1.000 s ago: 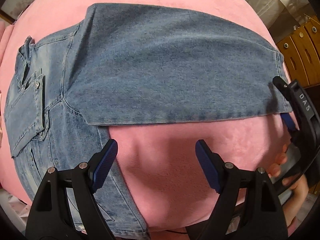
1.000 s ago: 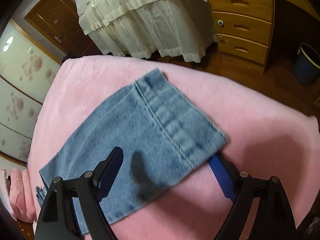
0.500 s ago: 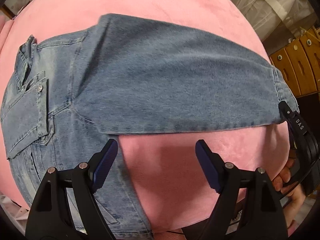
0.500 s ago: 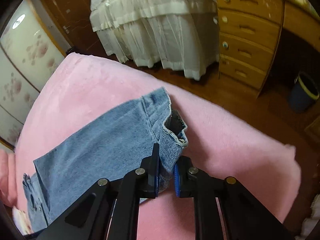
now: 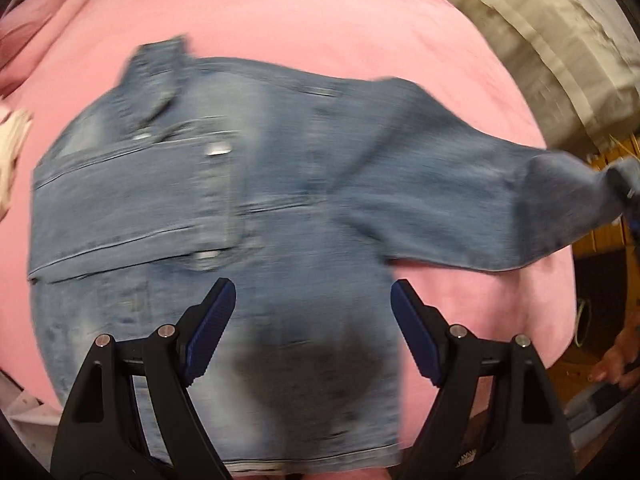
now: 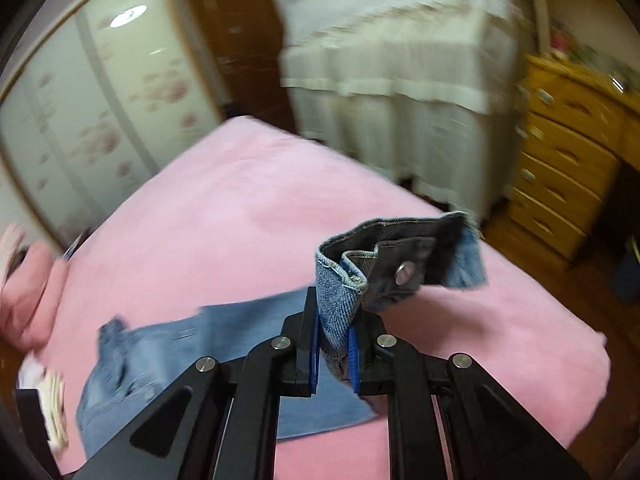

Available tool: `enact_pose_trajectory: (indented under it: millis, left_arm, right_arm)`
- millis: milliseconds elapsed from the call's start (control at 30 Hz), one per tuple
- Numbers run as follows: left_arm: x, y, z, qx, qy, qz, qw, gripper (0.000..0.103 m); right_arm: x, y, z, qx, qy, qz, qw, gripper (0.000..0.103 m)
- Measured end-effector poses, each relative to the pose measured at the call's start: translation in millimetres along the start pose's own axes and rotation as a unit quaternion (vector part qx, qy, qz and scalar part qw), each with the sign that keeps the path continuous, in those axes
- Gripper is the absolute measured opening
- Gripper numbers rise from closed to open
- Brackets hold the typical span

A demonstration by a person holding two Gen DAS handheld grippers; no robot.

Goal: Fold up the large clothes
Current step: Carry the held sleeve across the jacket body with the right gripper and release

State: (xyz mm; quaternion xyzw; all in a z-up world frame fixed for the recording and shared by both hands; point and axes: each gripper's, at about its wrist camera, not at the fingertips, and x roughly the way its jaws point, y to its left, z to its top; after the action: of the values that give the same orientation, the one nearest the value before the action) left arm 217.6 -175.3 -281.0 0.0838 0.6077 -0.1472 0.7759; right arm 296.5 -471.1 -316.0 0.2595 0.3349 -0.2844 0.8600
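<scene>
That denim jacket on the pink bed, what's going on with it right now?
A person with a gripper in each hand is folding the denim jacket spread on the pink bed cover. The right gripper is shut on the cuff of one sleeve and holds it up off the cover, so the sleeve hangs stretched out to the side. The left gripper is open above the jacket's body, holding nothing. Both views are blurred by motion.

Both wrist views above shared pink bed [image 5: 320, 20].
</scene>
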Motion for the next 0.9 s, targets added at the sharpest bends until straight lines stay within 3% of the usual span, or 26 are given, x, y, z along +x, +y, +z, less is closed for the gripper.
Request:
enact_pose_trajectory:
  millis: [167,300,467,633,667,733,767,800,900]
  left_arm:
    - [-16.6,91.2,-12.2,-0.047,-0.009,0.030,0.9984,0.078]
    - [-26.6,156.3,-23.4,-0.064,-0.015,0.053,0.9964,0.078]
    - [-32.2,219.0,-37.1,-0.095,-0.012,0.053,0.9940,0.078]
    - [-26.1,257.6,-45.6,-0.118,-0.003,0.044,0.9920,0.078]
    - [-22.9,266.2,-47.3,-0.122,0.001,0.039,0.9918,0.078]
    - [-14.4,272.0,-46.3,-0.126,0.010,0.035,0.9913,0.078]
    - [-9.7,275.7,-45.9,-0.128,0.016,0.033,0.9911,0.078]
    - [-6.3,276.6,-44.5,-0.130,0.020,0.030,0.9909,0.078]
    - [1.5,277.6,-40.5,-0.138,0.026,0.013,0.9901,0.078]
  right_arm:
    - [-2.6,116.6,-16.8,-0.071,0.003,0.066,0.995,0.011]
    - [22.6,206.4,-66.1,-0.122,0.037,0.113,0.985,0.011]
    - [71.2,301.8,-167.8,-0.227,0.091,0.103,0.964,0.011]
    - [103.0,338.1,-252.1,-0.260,0.162,0.065,0.950,0.014]
    - [106.6,339.4,-259.2,-0.263,0.168,0.063,0.948,0.023]
    - [107.7,318.8,-277.3,-0.258,0.162,0.107,0.946,0.055]
    - [106.4,306.3,-288.5,-0.253,0.166,0.138,0.943,0.082]
    - [104.8,306.4,-291.6,-0.248,0.175,0.167,0.938,0.090]
    - [97.8,303.5,-299.1,-0.258,0.183,0.181,0.931,0.090]
